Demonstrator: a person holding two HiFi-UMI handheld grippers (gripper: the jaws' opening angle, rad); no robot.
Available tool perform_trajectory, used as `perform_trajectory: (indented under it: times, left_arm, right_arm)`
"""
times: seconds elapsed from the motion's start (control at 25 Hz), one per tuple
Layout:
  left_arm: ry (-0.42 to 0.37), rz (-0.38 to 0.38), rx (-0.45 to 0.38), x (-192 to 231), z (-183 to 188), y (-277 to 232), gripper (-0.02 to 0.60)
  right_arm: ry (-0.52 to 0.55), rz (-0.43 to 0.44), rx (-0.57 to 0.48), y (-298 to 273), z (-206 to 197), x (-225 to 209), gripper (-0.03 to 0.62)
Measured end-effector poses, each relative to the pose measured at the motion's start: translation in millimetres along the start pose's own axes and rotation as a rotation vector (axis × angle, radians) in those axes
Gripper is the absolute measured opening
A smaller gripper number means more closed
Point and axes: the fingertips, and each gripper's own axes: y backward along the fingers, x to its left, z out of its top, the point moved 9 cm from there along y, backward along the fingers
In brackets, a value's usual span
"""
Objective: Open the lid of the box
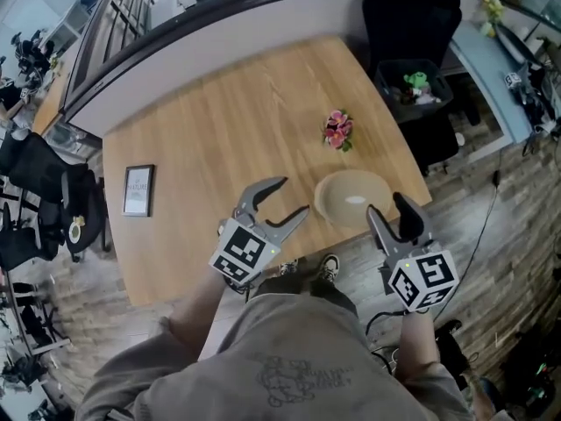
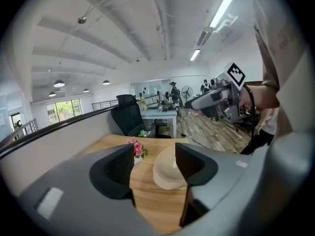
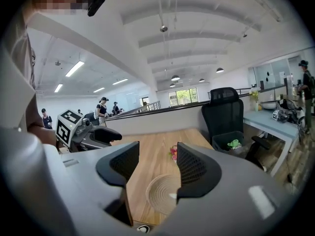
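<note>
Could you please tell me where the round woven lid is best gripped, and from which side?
Probably its near rim, approached from the table's front edge. The woven lid is a low, round dome, seemingly too wide for the fingers to span, so pinching the rim looks safest. The pale spot at its centre may be a knob; I cannot tell.

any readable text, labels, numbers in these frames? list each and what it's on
Nothing legible in any view.
framed sign on the table: has print, too small to read.
shirt print on the person: blurred, unreadable.
Cubes on left gripper and right gripper: square black-and-white markers only, no letters or numbers.
</note>
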Motion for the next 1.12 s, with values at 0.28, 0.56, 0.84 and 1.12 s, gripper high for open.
perform_trajectory:
  times: [0.28,0.56,0.84,1.12]
  left_arm:
    - [0.034,-0.053,0.109,12,-55,-41,0.308]
    - [0.022,-0.151,0.165,9,-105,-72,0.344]
    - [0.021,-0.237,0.230,6,-153,-105,0.379]
    - [-0.061,-0.364,0.241,-6,-171,-139,0.379]
  right_arm:
    - [0.032,0.009,0.125,-42,-36,2,0.224]
    - [0.074,0.048,0.248,-78,-81,11,0.224]
    - [0.133,0.070,0.368,-106,-127,19,0.224]
    - [0.158,0.092,0.426,-122,-161,20,0.224]
